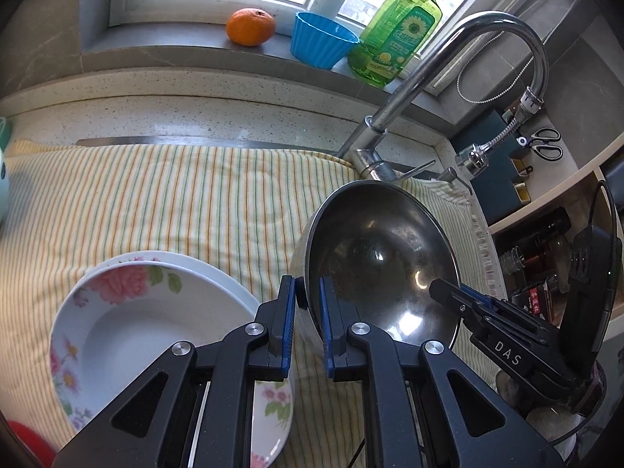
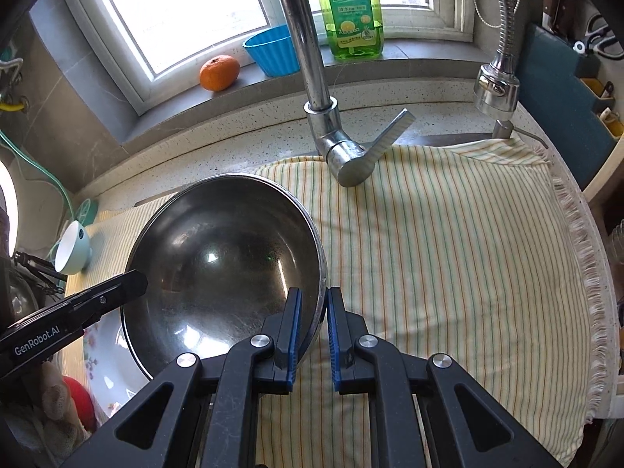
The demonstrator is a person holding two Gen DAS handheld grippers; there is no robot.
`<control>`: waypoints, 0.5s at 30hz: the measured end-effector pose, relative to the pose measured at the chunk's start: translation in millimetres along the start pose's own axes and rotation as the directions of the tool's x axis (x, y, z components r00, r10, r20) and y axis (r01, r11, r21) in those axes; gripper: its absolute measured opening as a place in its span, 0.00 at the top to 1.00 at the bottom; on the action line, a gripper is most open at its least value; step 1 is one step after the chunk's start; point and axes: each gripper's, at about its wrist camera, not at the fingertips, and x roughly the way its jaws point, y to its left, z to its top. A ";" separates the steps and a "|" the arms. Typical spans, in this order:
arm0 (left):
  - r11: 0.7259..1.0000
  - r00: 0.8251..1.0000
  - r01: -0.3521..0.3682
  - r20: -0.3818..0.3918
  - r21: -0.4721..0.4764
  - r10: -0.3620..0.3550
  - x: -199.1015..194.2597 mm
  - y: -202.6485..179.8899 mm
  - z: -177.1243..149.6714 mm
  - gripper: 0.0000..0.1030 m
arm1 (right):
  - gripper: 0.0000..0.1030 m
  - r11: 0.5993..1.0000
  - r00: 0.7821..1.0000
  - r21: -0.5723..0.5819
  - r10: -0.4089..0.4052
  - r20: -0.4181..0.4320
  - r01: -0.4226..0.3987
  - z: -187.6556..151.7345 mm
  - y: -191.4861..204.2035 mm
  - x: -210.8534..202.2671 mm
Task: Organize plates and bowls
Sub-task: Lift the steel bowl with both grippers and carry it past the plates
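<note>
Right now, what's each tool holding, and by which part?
Both hold the steel bowl by its rim: left tool on the left edge, right tool on the right edge, one finger inside, one outside.

We see a steel bowl (image 1: 374,257), shiny and dark inside, tilted on a striped cloth, its rim caught between fingers on both near sides. Just left of it lie two stacked floral plates (image 1: 128,319), white with pink flowers, the upper one deep and upright; the bowl's edge overlaps them. A small pale cup (image 2: 72,247) lies tipped on its side farther left.
</note>
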 end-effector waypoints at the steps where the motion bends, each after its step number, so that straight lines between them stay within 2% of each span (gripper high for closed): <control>1: 1.000 1.000 0.002 -0.002 0.004 -0.002 -0.7 -1.6 -2.2 0.90 | 0.89 1.000 1.000 0.002 -0.001 -0.001 0.001 -2.8 -1.6 -1.4; 15: 1.000 0.999 0.022 -0.045 0.019 -0.021 2.7 -14.9 -33.3 0.90 | 0.89 0.999 0.999 0.034 -0.009 -0.044 0.010 -39.2 -21.5 -8.1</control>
